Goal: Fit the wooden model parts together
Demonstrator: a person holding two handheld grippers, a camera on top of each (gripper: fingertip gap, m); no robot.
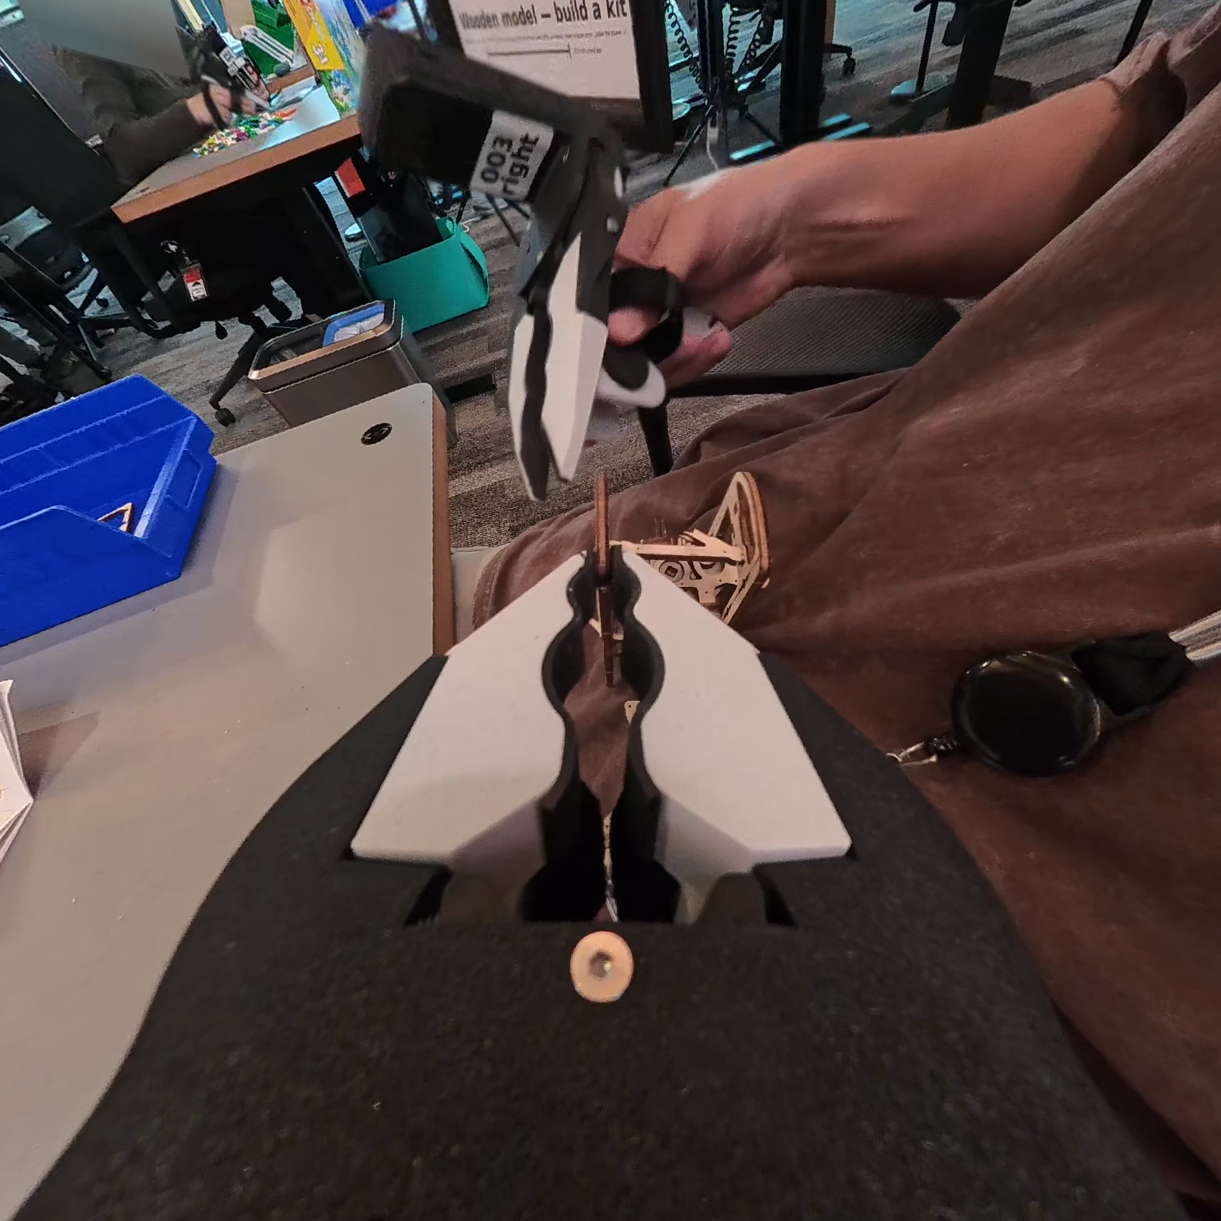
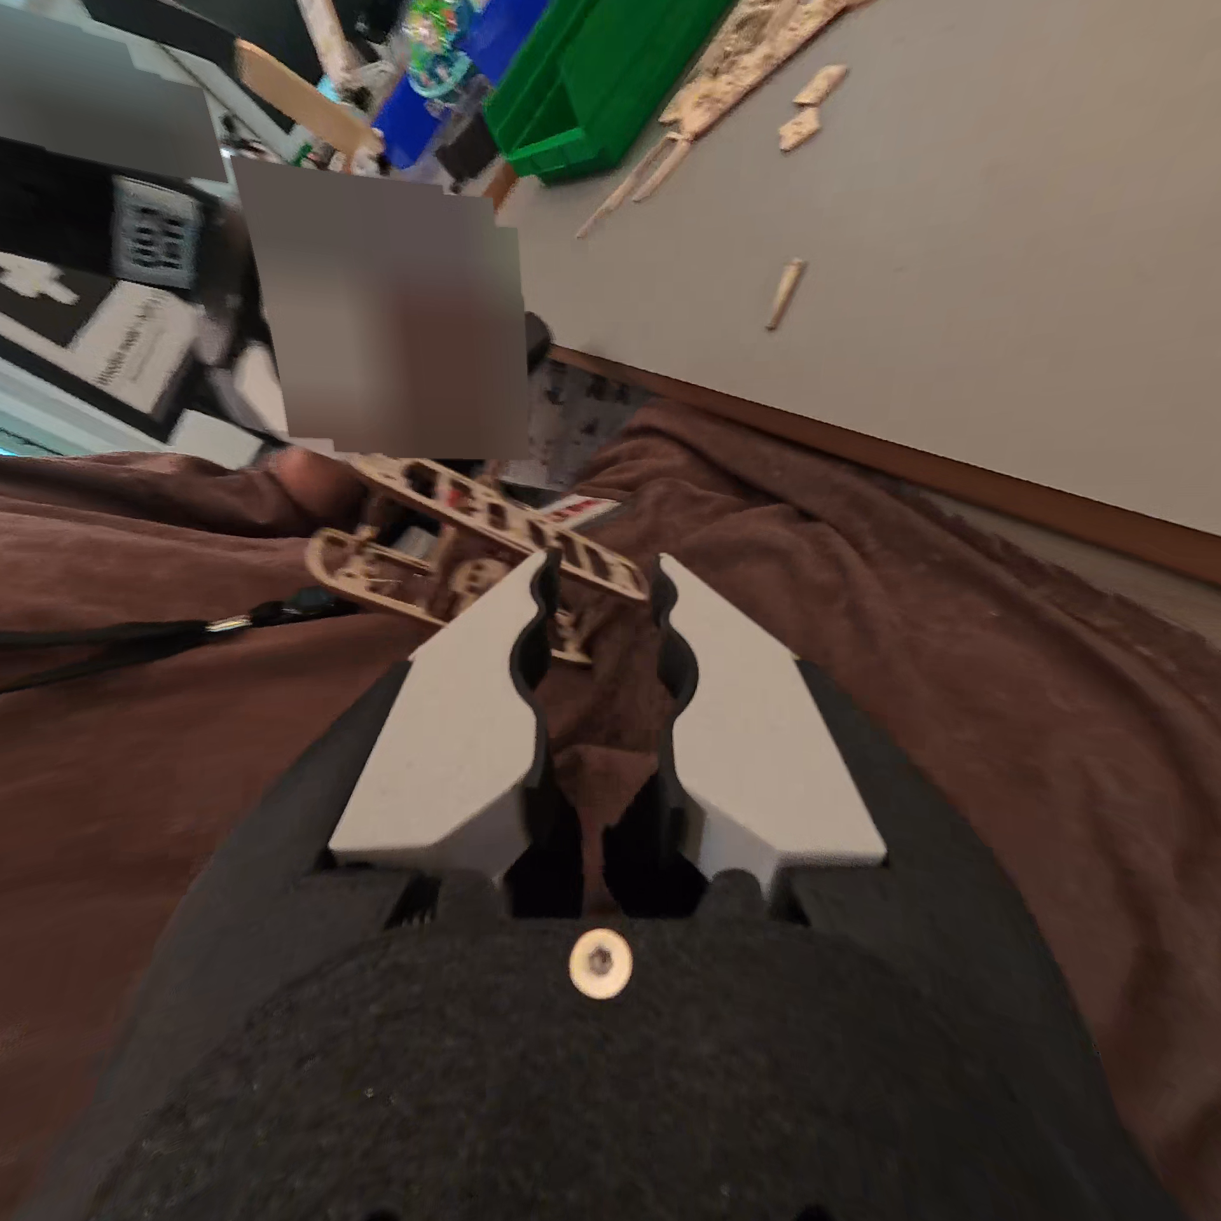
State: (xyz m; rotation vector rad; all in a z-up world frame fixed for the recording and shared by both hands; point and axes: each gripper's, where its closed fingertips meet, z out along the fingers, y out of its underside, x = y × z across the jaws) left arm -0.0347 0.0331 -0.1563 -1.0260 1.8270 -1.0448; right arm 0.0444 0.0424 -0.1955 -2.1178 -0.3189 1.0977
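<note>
Claws differ: the left claw (image 1: 604, 561) pinches a thin flat brown wooden piece (image 1: 602, 522) edge-on at its tips, above the brown fabric lap (image 1: 925, 528). The right claw (image 2: 602, 568) is spread and holds nothing, hovering over a pale lattice-cut wooden model assembly (image 2: 462, 561) lying on that lap. Loose pale wooden parts (image 2: 786, 294) lie on the grey desk (image 2: 991, 297).
</note>
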